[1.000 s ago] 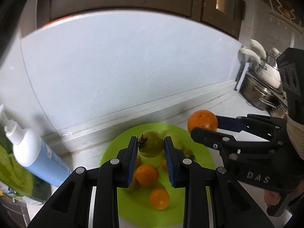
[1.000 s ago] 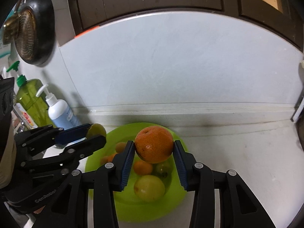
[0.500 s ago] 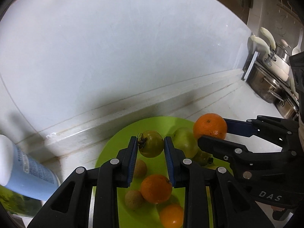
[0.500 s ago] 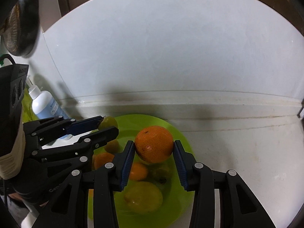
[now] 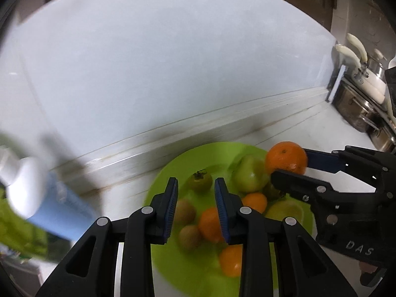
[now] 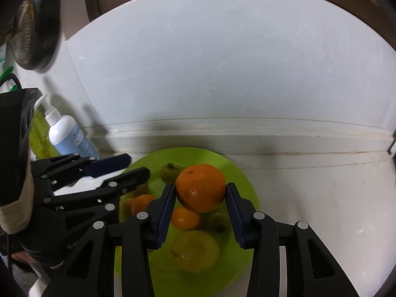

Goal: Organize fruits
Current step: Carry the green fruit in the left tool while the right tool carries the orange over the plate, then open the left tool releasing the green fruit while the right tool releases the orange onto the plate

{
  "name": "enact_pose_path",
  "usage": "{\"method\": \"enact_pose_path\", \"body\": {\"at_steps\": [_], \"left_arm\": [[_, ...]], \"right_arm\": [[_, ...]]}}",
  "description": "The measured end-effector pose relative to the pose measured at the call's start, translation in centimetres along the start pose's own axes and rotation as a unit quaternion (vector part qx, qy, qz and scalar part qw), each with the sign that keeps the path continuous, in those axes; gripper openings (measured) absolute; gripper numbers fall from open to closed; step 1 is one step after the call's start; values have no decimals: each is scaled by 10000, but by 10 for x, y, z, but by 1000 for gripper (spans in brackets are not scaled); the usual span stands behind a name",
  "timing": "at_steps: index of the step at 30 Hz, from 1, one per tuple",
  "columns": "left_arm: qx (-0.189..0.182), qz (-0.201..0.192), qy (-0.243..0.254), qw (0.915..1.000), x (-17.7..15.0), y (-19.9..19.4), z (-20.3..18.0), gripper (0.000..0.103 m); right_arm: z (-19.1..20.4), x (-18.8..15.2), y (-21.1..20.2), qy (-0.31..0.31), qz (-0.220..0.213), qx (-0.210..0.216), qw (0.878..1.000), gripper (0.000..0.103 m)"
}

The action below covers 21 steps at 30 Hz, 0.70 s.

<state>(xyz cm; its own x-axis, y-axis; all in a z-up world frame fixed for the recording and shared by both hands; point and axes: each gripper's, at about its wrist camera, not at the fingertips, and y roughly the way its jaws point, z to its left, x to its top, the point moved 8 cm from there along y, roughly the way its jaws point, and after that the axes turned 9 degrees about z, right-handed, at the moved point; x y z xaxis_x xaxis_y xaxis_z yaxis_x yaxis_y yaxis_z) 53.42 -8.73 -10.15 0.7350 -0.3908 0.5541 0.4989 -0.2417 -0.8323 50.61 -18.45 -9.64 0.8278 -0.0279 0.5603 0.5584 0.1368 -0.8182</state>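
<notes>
A lime-green plate (image 5: 222,151) on the white counter holds several fruits: small oranges (image 5: 255,201), kiwis (image 5: 184,211) and a green apple (image 5: 250,175). A green stemmed fruit (image 5: 199,182) lies on the plate just past my left gripper (image 5: 196,185). That gripper's jaws are opening, and neither pad touches the fruit. My right gripper (image 6: 200,188) is shut on a large orange (image 6: 200,188) and holds it above the plate (image 6: 245,180). Under it lie a yellow-green fruit (image 6: 195,251) and a small orange (image 6: 185,217). In the right wrist view my left gripper (image 6: 136,165) hangs over the plate's left rim.
A white and blue pump bottle (image 6: 66,136) and a green bottle (image 6: 39,133) stand left of the plate against the white wall. Steel pots (image 5: 358,106) sit at the far right. A dark strainer (image 6: 32,32) hangs on the upper left. Bare counter (image 6: 321,198) lies right of the plate.
My left gripper sank toward the plate, its jaws parted, and the green stemmed fruit left them and now rests on the plate. The right gripper kept its hold on the orange.
</notes>
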Motion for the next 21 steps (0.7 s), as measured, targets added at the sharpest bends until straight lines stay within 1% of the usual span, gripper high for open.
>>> {"method": "enact_pose_path", "body": {"at_steps": [2, 4, 8, 17, 21], "left_arm": [[76, -76, -50, 9999, -4, -10, 3, 39], [206, -109, -114, 9997, -10, -20, 5, 39], [232, -160, -129, 9995, -20, -30, 4, 43], [185, -58, -331, 9993, -41, -29, 14, 44], [167, -21, -406, 9990, -46, -28, 16, 44]], "right_arm": [[3, -3, -5, -13, -9, 49, 10000, 42], [7, -8, -11, -49, -1, 107, 9999, 42], [19, -16, -15, -205, 61, 194, 9996, 42], [39, -39, -8, -545, 389, 225, 9975, 42], [39, -43, 0, -537, 505, 243, 9970, 43]]}}
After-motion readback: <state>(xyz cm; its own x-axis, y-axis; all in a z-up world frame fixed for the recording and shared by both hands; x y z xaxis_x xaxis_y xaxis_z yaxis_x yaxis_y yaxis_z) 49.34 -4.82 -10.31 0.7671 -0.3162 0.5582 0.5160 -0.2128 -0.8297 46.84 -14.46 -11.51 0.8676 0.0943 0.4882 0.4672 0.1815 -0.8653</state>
